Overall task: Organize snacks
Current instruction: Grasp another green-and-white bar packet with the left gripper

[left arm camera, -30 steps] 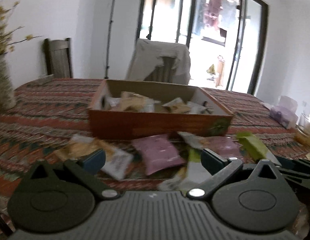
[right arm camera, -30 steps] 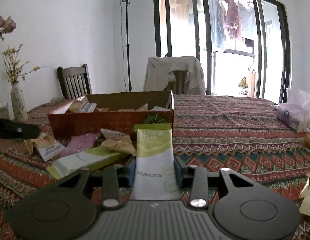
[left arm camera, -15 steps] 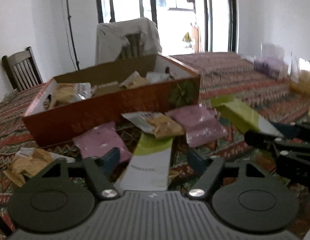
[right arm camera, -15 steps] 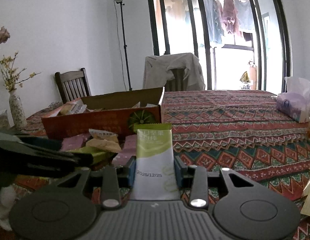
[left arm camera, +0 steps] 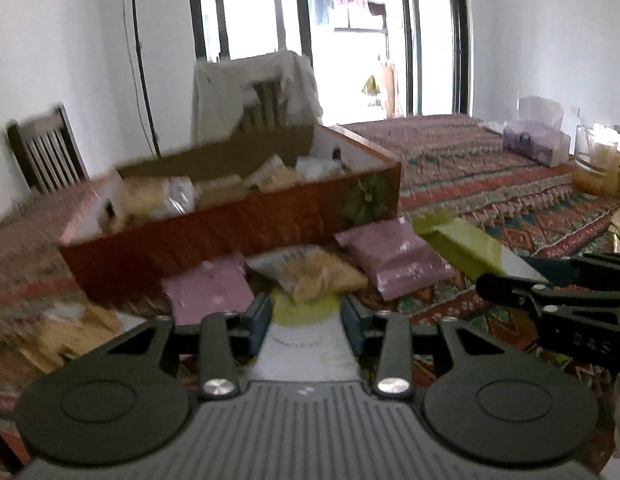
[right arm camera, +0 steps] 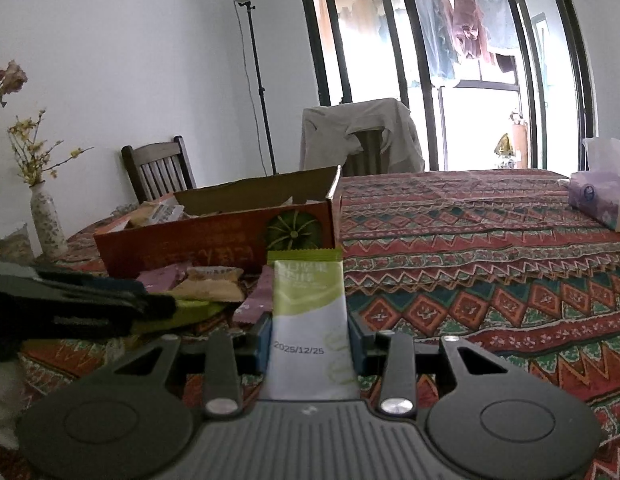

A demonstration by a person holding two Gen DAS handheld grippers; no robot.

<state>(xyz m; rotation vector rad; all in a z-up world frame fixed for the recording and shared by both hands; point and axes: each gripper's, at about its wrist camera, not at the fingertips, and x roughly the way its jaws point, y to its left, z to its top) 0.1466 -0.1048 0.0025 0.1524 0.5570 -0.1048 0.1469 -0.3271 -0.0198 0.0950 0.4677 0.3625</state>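
An open orange cardboard box (left arm camera: 229, 224) with several snack packets inside stands on the patterned tablecloth. In front of it lie two pink packets (left arm camera: 394, 260), (left arm camera: 207, 294) and a tan packet (left arm camera: 314, 272). My left gripper (left arm camera: 305, 316) is shut on a green-and-white packet (left arm camera: 305, 344) that lies low over the cloth, its far end under the tan packet. My right gripper (right arm camera: 310, 336) is shut on another green-and-white packet (right arm camera: 307, 304), held up off the table right of the box. In each wrist view the other gripper shows at the edge (left arm camera: 522, 276), (right arm camera: 149, 300).
A purple tissue pack (right arm camera: 602, 200) and a glass jar (left arm camera: 594, 156) sit at the table's right. A flower vase (right arm camera: 45, 220) stands far left. A wooden chair (right arm camera: 161, 172) and a cloth-draped chair (right arm camera: 362, 136) stand behind the table. More packets (left arm camera: 61, 328) lie at the left.
My left gripper swung right and down over the green-and-white packet and its jaws closed from wide open onto it. My right gripper kept its packet and edged slightly lower.
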